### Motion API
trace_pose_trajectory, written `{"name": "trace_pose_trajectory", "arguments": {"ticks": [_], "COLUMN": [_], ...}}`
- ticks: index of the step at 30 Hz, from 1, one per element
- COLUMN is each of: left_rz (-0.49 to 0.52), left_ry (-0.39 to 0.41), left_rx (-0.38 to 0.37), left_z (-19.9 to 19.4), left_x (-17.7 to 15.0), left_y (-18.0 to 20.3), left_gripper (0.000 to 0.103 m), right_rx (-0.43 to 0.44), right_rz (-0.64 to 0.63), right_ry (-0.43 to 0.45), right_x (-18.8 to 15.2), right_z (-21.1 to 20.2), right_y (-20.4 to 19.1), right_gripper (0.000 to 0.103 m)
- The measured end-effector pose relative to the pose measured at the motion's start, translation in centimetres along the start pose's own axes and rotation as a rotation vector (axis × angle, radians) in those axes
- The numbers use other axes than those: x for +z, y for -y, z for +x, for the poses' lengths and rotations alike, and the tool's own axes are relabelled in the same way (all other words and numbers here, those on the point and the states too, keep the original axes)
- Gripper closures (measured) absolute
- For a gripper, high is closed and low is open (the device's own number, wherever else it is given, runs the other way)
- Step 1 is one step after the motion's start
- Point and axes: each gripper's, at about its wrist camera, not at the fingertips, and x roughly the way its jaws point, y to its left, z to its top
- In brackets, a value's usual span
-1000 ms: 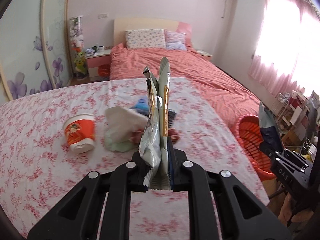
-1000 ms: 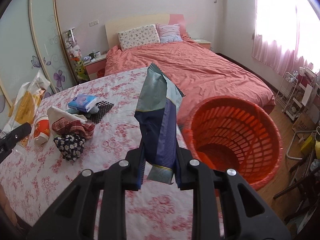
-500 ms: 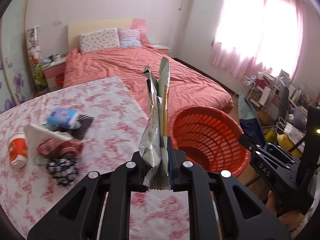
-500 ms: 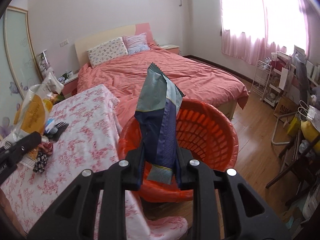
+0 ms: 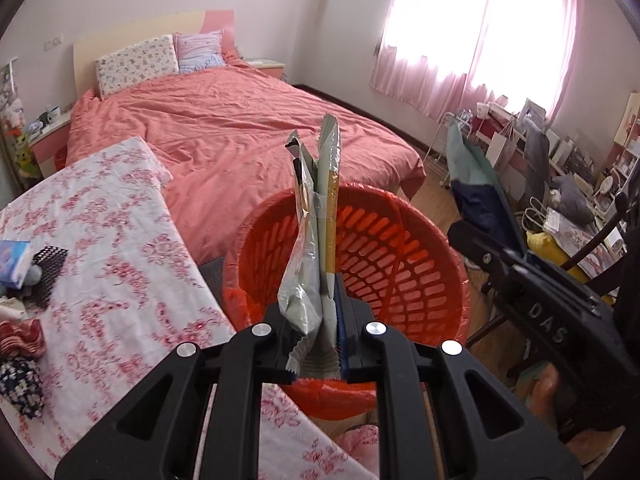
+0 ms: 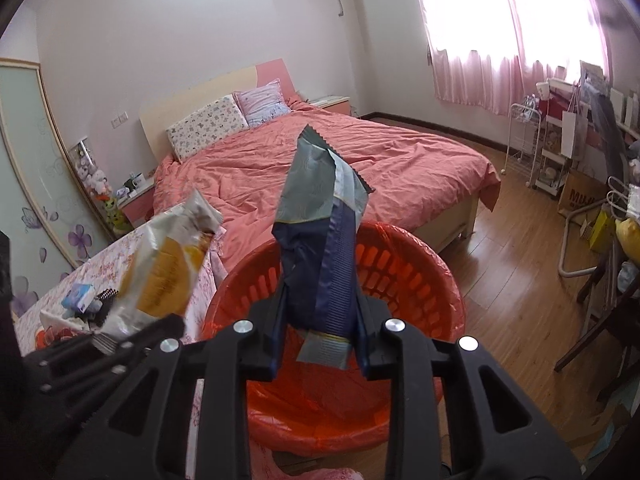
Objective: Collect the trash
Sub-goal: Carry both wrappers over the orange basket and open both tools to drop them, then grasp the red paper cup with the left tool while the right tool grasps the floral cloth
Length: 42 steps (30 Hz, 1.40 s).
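Two grippers hang over the red basket (image 5: 404,252), each clenched on a piece of trash. From the left wrist view, the left gripper (image 5: 318,336) grasps a silver and yellow snack bag (image 5: 316,240) by its bottom edge; the bag stands upright between the jaws, in front of the basket's mouth. From the right wrist view, the right gripper (image 6: 318,336) grasps a blue and grey wrapper (image 6: 320,248), also upright, its crimped lower end pinched between the jaws and its top leaning slightly right. The basket sits on the wooden floor (image 6: 516,264), lined with a red plastic bag, just right of the bench (image 5: 100,240) with its floral cloth and near the foot of the bed (image 5: 240,128). On the bench's far left lie a blue tissue pack (image 5: 14,258), a black mesh piece (image 5: 48,268), a red checked cloth (image 5: 20,338) and a dark floral cloth (image 5: 20,388). In the right wrist view the snack bag shows at the left, beside the basket rim.
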Motion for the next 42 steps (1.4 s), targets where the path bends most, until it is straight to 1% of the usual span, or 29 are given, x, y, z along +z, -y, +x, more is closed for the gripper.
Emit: {"name": "trace_pose_trajectory", "arguments": {"ticks": [1, 2, 3, 4, 5, 6, 8, 10, 11, 12, 13, 14, 15, 16, 18, 20, 21, 24, 25, 27, 28, 30, 31, 33, 35, 36, 38, 40, 42], "left_rz": [-0.002, -0.007, -0.011, -0.020, -0.026, -0.029, -0.025, -0.031, -0.037, -0.042, -0.055, -0.063, -0.073, -0.083, -0.088, -0.090, -0.095, -0.109, -0.119, -0.139, -0.166, -0.203, -0.237, -0.281, -0.337, -0.358, -0.400, -0.432, -0.445], "left_ry": [-0.010, -0.020, -0.030, -0.042, -0.047, -0.050, -0.057, -0.067, -0.069, -0.069, -0.060, -0.052, -0.039, -0.020, -0.003, 0.017, 0.030, 0.054, 0.065, 0.071, 0.075, 0.079, 0.077, 0.072, 0.067, 0.064, 0.055, 0.042, 0.031], "left_rx": [0.006, 0.017, 0.020, 0.022, 0.024, 0.028, 0.049, 0.070, 0.079, 0.091, 0.117, 0.136, 0.159, 0.183, 0.227, 0.269, 0.300, 0.374, 0.420, 0.473, 0.510, 0.547, 0.583, 0.624, 0.676, 0.693, 0.728, 0.742, 0.741], "left_z": [0.3, 0.7, 1.0, 1.4, 1.7, 1.8, 1.9, 1.7, 1.5, 1.4, 0.5, 0.2, -0.5, -1.5, -3.2, -5.3, -6.6, -9.1, -10.4, -11.6, -12.8, -14.0, -14.9, -15.7, -16.5, -16.7, -16.8, -16.6, -16.3], "left_x": [0.1, 0.1, 0.1, 0.0, -0.1, -0.2, -0.4, -0.9, -1.0, -1.1, -1.5, -1.6, -1.9, -2.3, -3.0, -3.9, -4.6, -5.7, -6.5, -6.9, -7.5, -8.0, -8.5, -9.2, -9.8, -9.9, -10.2, -10.4, -10.4], "left_y": [0.0, 0.0, 0.0, -0.1, -0.1, -0.1, 0.0, -0.4, -0.5, -1.0, -1.5, -1.9, -2.4, -3.0, -4.0, -5.2, -5.9, -8.3, -9.5, -11.7, -13.4, -15.7, -17.7, -20.2, -23.3, -24.5, -27.1, -29.2, -30.6], "left_gripper": [0.088, 0.086, 0.081, 0.074, 0.070, 0.063, 0.060, 0.055, 0.053, 0.047, 0.038, 0.033, 0.027, 0.023, 0.021, 0.020, 0.019, 0.019, 0.019, 0.019, 0.018, 0.018, 0.018, 0.018, 0.018, 0.018, 0.018, 0.018, 0.018], "right_rx": [-0.003, -0.006, -0.010, -0.013, -0.018, -0.020, -0.021, -0.021, -0.025, -0.037, -0.047, -0.064, -0.080, -0.083, -0.067, -0.059, -0.072, -0.105, -0.112, -0.122, -0.125, -0.129, -0.129, -0.165, -0.129, -0.106, -0.067, -0.046, 0.021], "right_rz": [0.001, -0.001, -0.005, -0.010, -0.015, -0.023, -0.023, -0.012, -0.008, -0.016, -0.030, -0.049, -0.059, -0.058, -0.028, -0.003, -0.010, -0.112, -0.139, -0.208, -0.240, -0.313, -0.338, -0.384, -0.425, -0.448, -0.487, -0.528, -0.552], "right_ry": [0.002, 0.004, 0.003, 0.001, -0.003, -0.008, -0.018, -0.025, -0.022, -0.014, -0.005, 0.003, 0.003, 0.002, -0.011, -0.015, -0.014, 0.004, 0.007, 0.013, 0.014, 0.013, 0.013, 0.005, -0.020, -0.057, -0.101, -0.098, -0.086], "right_x": [0.2, 0.2, 0.2, 0.2, 0.1, 0.0, -0.1, -0.4, -0.6, -0.8, -1.0, -1.3, -1.4, -1.5, -2.1, -2.3, -2.6, -3.4, -3.7, -4.2, -4.4, -4.9, -5.3, -6.0, -6.7, -7.2, -8.2, -9.0, -9.8], "right_z": [0.3, 0.8, 1.2, 1.4, 1.7, 2.0, 2.4, 2.5, 2.4, 2.1, 1.9, 1.6, 1.5, 1.4, 1.0, 0.7, 0.4, -0.3, -0.5, -1.0, -1.1, -1.5, -1.6, -1.7, -1.6, -1.3, -0.8, -0.6, -0.7], "right_y": [0.2, 0.4, 0.5, 0.5, 0.4, 0.3, 0.4, 0.5, 0.4, 0.1, -0.2, -0.6, -0.8, -1.3, -1.9, -2.4, -3.1, -6.3, -7.4, -10.1, -11.1, -13.9, -15.2, -17.6, -20.0, -21.5, -23.7, -25.6, -27.5], "right_gripper": [0.069, 0.062, 0.054, 0.051, 0.046, 0.045, 0.043, 0.036, 0.027, 0.019, 0.015, 0.012, 0.012, 0.011, 0.008, 0.008, 0.008, 0.008, 0.008, 0.005, 0.005, 0.005, 0.004, 0.004, 0.004, 0.004, 0.004, 0.004, 0.004]}}
